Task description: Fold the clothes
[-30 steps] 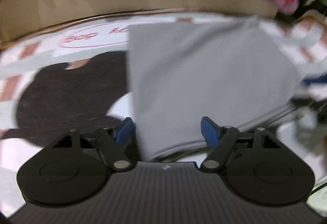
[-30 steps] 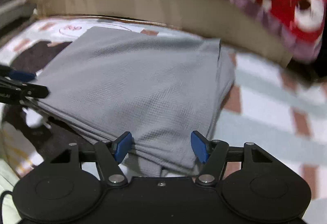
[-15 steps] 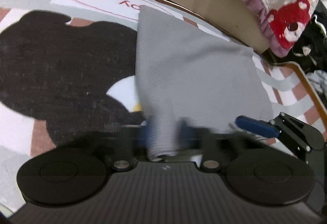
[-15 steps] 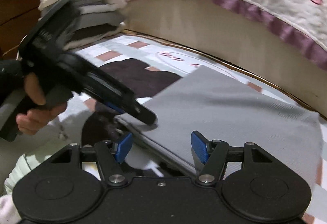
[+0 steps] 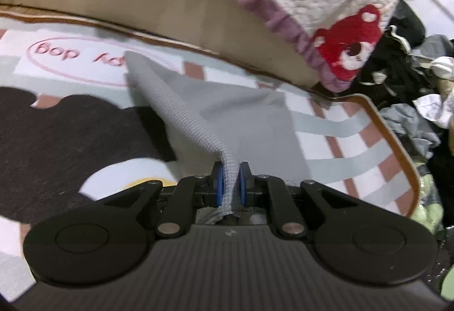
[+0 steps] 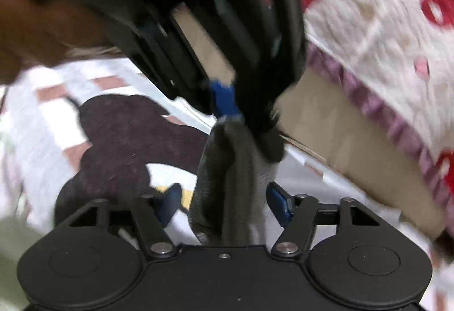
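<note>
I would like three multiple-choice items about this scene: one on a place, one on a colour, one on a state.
1. Where does the far part of the cloth lie?
A. on the rug
B. on the quilt
C. on a shelf

2. What colour are the gripper pads?
A. red
B. blue
C. yellow

3. How is the left gripper?
A. wide open
B. shut on nothing
C. shut on the cloth

Answers:
1 A: the grey cloth spreads over the patterned rug.
2 B: a blue pad shows beside the fabric.
3 C: the left gripper pinches a cloth edge.
</note>
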`<state>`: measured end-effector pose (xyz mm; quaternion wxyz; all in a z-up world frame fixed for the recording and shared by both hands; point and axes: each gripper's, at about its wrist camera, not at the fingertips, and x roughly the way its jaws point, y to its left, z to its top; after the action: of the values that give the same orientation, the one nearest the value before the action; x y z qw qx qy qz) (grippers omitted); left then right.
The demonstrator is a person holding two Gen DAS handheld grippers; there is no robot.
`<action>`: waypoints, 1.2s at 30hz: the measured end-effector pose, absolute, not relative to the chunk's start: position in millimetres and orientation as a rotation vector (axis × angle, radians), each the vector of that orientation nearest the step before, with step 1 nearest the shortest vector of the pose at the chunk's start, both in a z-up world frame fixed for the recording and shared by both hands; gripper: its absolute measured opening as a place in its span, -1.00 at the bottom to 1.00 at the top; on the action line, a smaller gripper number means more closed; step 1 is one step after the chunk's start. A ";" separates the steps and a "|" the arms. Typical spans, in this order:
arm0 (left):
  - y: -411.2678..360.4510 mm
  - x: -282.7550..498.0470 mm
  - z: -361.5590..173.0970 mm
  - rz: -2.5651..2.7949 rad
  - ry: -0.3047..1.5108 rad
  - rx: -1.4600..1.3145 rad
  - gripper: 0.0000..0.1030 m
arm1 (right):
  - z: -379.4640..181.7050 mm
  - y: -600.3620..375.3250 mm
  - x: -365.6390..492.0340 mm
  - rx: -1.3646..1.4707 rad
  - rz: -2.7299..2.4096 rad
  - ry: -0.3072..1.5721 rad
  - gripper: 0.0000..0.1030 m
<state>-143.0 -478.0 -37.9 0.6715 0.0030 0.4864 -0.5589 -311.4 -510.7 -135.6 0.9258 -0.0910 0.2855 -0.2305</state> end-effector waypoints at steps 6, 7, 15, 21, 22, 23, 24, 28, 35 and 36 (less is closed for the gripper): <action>-465.0 -109.9 -44.4 -1.170 1.105 -0.255 0.40 | -116.5 -530.7 -340.3 -0.098 -0.516 0.527 -0.77; -465.3 -100.5 -50.1 -1.152 1.113 -0.295 0.41 | -115.7 -532.3 -346.5 -0.070 -0.515 0.516 -0.77; -532.4 -49.4 -149.9 -1.063 1.424 -0.362 0.33 | -116.1 -535.6 -351.7 0.081 -0.453 0.482 -0.77; -537.1 -49.2 -131.6 -1.093 1.219 -0.326 -0.88 | -115.4 -546.2 -360.8 0.218 -0.415 0.454 -0.76; -530.9 -51.5 -122.0 -1.088 1.182 -0.301 -0.88 | -114.7 -547.5 -361.6 0.237 -0.402 0.447 -0.76; -522.9 -53.8 -112.6 -1.079 1.148 -0.272 -0.88 | -114.0 -548.8 -362.3 0.255 -0.389 0.439 -0.76; -511.6 -56.1 -103.7 -1.061 1.120 -0.239 -0.88 | -112.3 -545.8 -362.5 0.256 -0.369 0.436 -0.76; -441.9 -62.3 -76.7 -0.954 1.046 -0.172 -0.88 | -102.1 -532.8 -360.4 0.381 -0.242 0.400 -0.75; -327.3 -74.1 -64.7 -0.790 1.066 -0.112 -0.87 | -116.6 -490.6 -360.9 0.629 0.058 0.422 -0.75; -329.4 -75.1 -65.9 -0.793 1.059 -0.100 -0.87 | -122.5 -484.1 -360.9 0.649 0.071 0.434 -0.75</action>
<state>-75.1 -329.4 -65.9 0.7880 -0.0463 0.4913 -0.3682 -360.9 -484.1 -122.5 0.9243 0.3161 0.2113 0.0345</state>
